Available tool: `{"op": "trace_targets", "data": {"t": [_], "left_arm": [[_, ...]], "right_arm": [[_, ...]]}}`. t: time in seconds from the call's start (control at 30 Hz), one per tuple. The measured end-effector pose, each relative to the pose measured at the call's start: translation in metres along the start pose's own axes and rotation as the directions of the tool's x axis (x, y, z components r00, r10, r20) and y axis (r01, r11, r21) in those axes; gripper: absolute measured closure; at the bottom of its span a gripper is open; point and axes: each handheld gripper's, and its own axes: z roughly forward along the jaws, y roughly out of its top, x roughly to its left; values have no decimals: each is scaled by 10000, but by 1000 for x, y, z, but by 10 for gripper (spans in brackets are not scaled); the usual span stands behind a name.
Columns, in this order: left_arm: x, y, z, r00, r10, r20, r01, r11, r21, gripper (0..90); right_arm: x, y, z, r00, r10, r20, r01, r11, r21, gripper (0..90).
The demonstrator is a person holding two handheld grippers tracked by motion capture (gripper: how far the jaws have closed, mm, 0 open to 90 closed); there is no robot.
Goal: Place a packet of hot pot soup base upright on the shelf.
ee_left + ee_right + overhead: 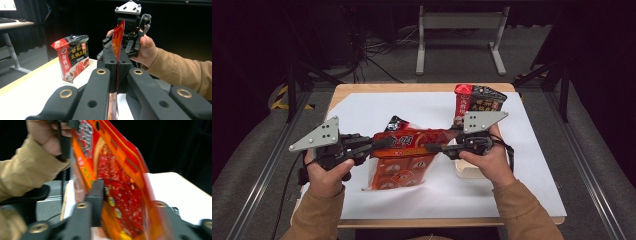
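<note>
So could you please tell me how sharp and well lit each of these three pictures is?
High view: evenly lit white table sheet, dark surroundings, slightly soft. Left gripper view: sharp on the upright red-and-black sauce packet; near fingers softer. Right gripper view: the glossy orange-red foil pouch is motion-blurred.

The high view looks forward and down from above the person's side of the table (532,165), far enough back to take in the whole top, both forearms and the floor beyond. The left gripper view sits close behind the left claw (117,72), looking level along its black jaws across the table toward the right hand (145,47), while the right gripper view rides just behind the right claw (120,195), very near and blurred, facing back toward the left hand (47,135). All three share the red-orange packet (404,150) stretched between the claws; the high and left gripper views also share the standing red-and-black pouch (73,58).
</note>
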Motion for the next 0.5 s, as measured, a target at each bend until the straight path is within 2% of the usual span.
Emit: {"op": "trace_targets", "data": {"t": [0.13, 0.17, 0.5], "left_arm": [[2, -1, -3, 9999, -52, -125, 51, 9999, -97, 900], [2, -1, -4, 9999, -27, -124, 26, 9999, -134, 900], [7, -5, -5, 9998, -184, -118, 177, 9982, -569, 896]], "right_arm": [[4, 4, 4, 9976, -131, -680, 136, 9999, 71, 871], [5, 5, 4, 9970, -140, -761, 145, 9999, 69, 885], [10, 18, -2, 9987, -70, -512, 61, 9998, -185, 898]]}}
